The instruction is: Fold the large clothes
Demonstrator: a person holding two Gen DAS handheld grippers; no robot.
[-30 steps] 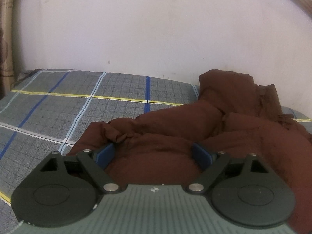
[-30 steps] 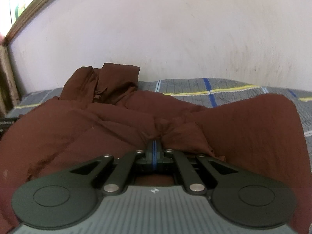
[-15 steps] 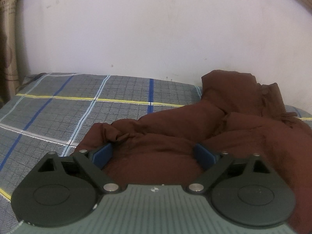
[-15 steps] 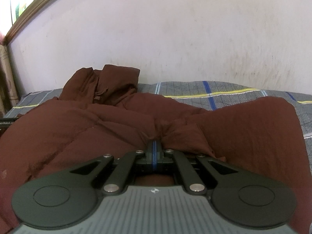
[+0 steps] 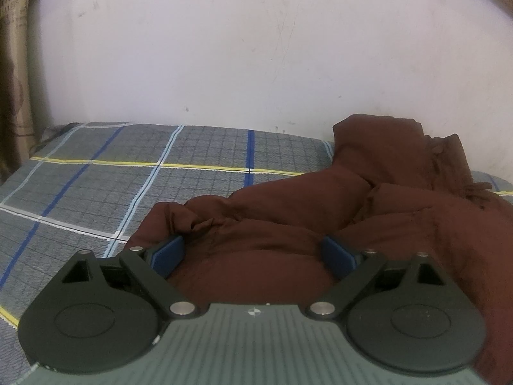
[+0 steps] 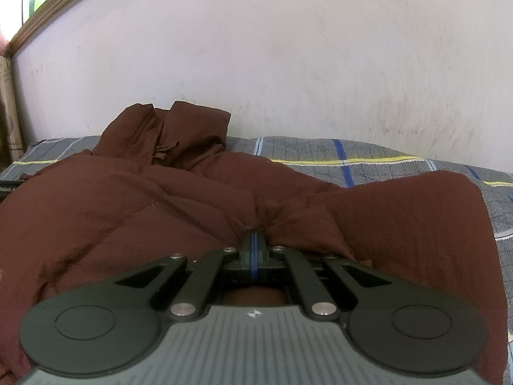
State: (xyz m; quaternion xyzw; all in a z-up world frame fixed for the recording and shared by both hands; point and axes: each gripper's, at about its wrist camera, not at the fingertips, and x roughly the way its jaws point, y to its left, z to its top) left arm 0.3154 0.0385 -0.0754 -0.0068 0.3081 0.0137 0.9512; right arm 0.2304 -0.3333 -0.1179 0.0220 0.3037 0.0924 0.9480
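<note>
A large dark brown padded jacket point(image 5: 320, 211) lies crumpled on a bed with a grey checked sheet point(image 5: 128, 173). In the left wrist view my left gripper point(image 5: 253, 253) is open, its blue pads point(image 5: 168, 253) spread on either side of a bulge of the jacket's edge. In the right wrist view the jacket point(image 6: 128, 205) fills the foreground, its collar bunched near the wall. My right gripper point(image 6: 253, 243) is shut on a pinched fold of the jacket.
A pale wall point(image 5: 256, 64) rises right behind the bed. A wooden frame edge point(image 6: 48, 3) runs along the upper left. The sheet point(image 6: 384, 163) shows beyond the jacket on the right. A curtain-like brown surface point(image 5: 12, 96) stands at the far left.
Both views have tilted up slightly, showing more wall. The left gripper stays open around the jacket edge and the right stays shut on its fold.
</note>
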